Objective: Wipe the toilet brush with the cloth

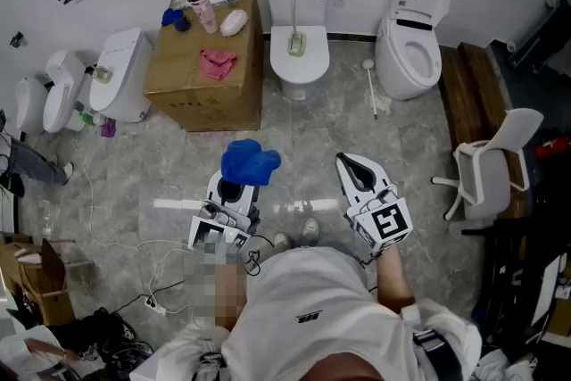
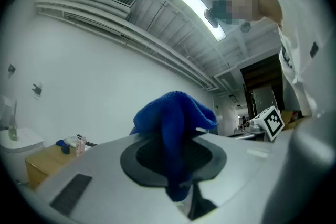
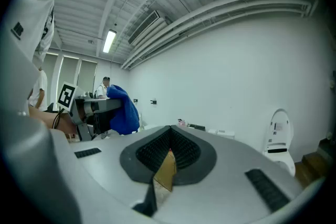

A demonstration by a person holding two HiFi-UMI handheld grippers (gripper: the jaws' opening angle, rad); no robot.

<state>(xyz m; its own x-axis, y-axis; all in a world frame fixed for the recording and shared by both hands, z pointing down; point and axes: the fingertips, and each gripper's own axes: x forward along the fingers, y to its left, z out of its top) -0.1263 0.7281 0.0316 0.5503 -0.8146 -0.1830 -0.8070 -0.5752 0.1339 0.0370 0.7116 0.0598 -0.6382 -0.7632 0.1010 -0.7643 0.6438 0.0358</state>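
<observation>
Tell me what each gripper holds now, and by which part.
The left gripper pinches the blue cloth by a bunched fold; the rest sticks out past its tips. The right gripper is shut, empty.

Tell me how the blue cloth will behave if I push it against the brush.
The blue cloth looks floppy: it bunches and droops from the left gripper, pinched between shut jaws. Thin folds suggest light weight; pushed, it would likely crumple rather than press firmly.
</observation>
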